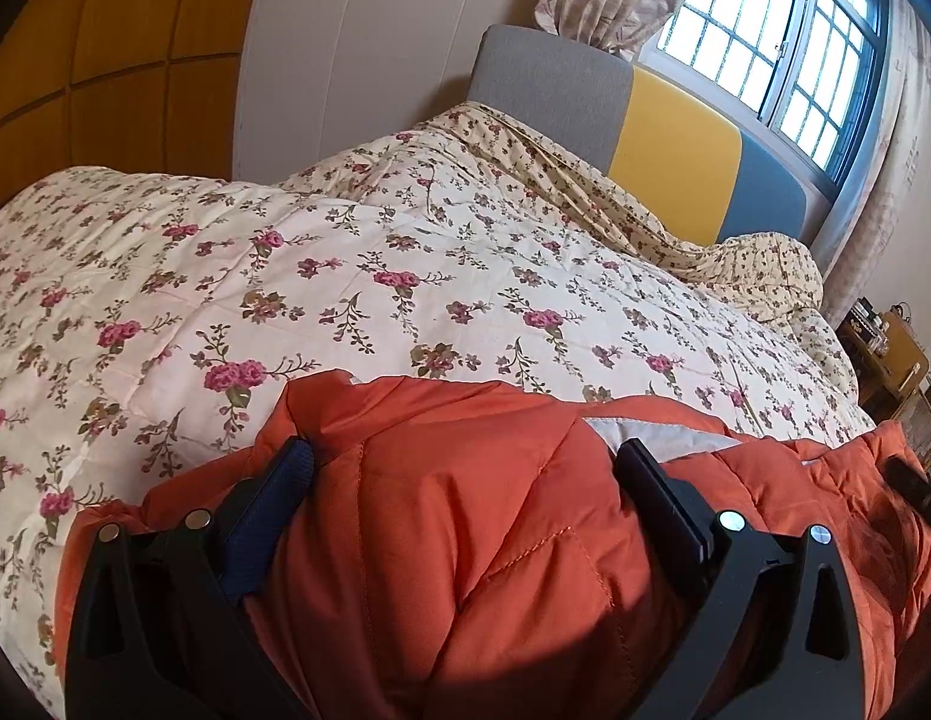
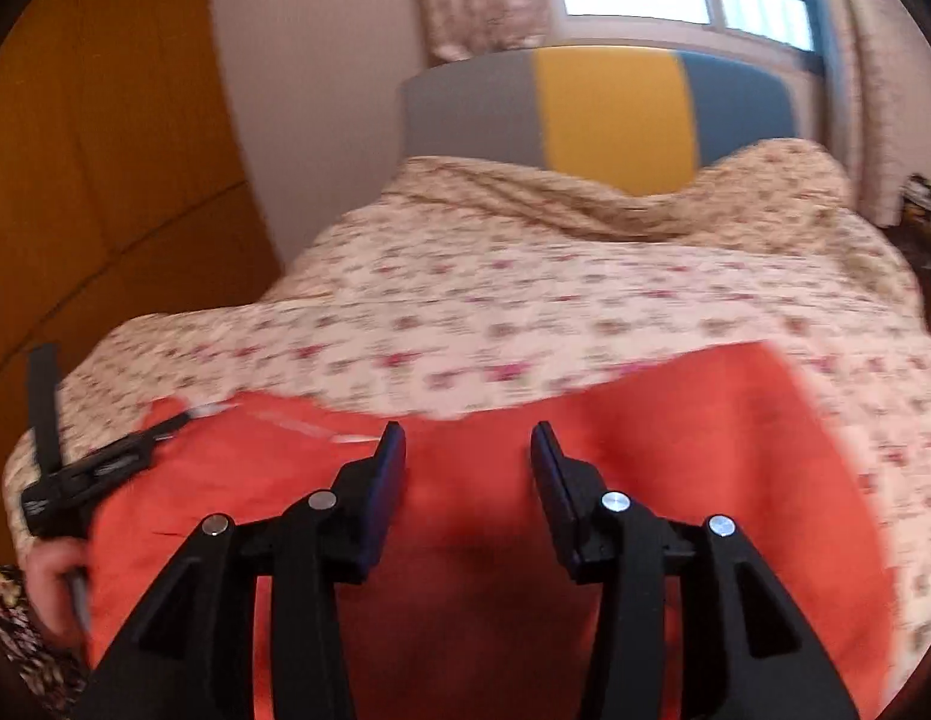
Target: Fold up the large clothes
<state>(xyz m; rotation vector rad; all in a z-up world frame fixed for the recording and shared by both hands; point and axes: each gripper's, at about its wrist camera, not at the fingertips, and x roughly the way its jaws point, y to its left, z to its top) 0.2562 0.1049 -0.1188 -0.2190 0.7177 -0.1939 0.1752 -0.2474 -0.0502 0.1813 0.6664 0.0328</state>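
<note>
We note a bed covered w/ a floral quilt [image 1: 357,276], headboard [image 1: 675,156] in grey, yellow and blue panels under a barred window [image 1: 777,42]. Wooden wardrobe [image 1: 105,54] at left.

Orange quilted jacket [image 1: 465,516] lies on the quilt at the near edge of the bed, bunched, w/ pale lining showing at one fold.

Left gripper [image 1: 465,462]: fingers spread wide, a thick bulge of jacket between them; fabric touches both pads, but we cannot tell if it is clamped.

Right gripper [image 2: 465,450]: fingers apart, nothing between, over flat jacket fabric. View blurred.
</note>
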